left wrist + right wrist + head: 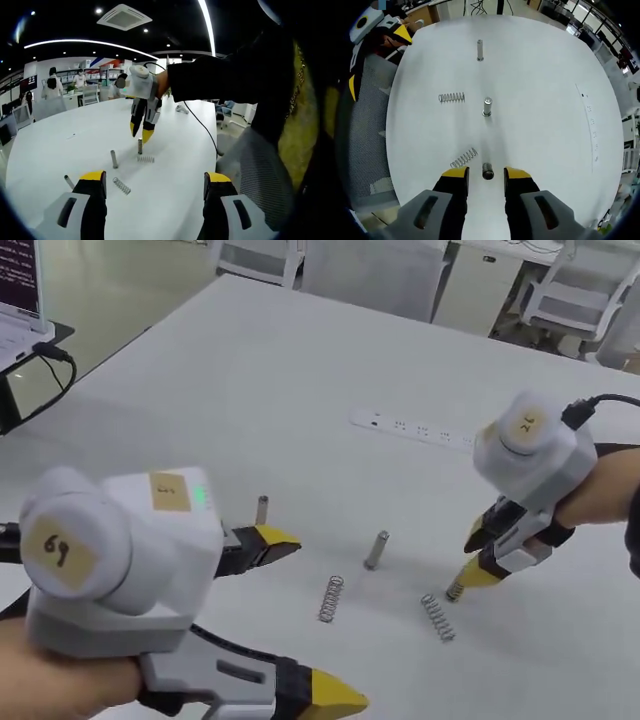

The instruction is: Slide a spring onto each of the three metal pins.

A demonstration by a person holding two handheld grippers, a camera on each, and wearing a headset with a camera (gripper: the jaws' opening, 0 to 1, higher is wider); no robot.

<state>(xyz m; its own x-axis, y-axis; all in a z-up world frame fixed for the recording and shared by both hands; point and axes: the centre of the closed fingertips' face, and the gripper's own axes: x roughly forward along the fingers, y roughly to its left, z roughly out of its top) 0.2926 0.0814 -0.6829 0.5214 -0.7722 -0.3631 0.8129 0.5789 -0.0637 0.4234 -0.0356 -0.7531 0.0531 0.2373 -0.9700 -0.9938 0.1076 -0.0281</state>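
Near the front edge of the tabletop point(300, 370), the right gripper point(486, 172) holds its jaws apart either side of a pin point(488, 174) carrying a spring point(455, 591), two loose springs point(331, 598) and two bare pins point(376, 550) lie close by, and the left gripper point(155, 176) gapes empty.

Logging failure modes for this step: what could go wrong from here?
The right gripper straddles the near pin, which seems to carry a spring already; a sideways exit could tip it. A loose spring lies close beside its jaw and may get knocked away. The middle pin and far pin look freestanding, so easy to topple.
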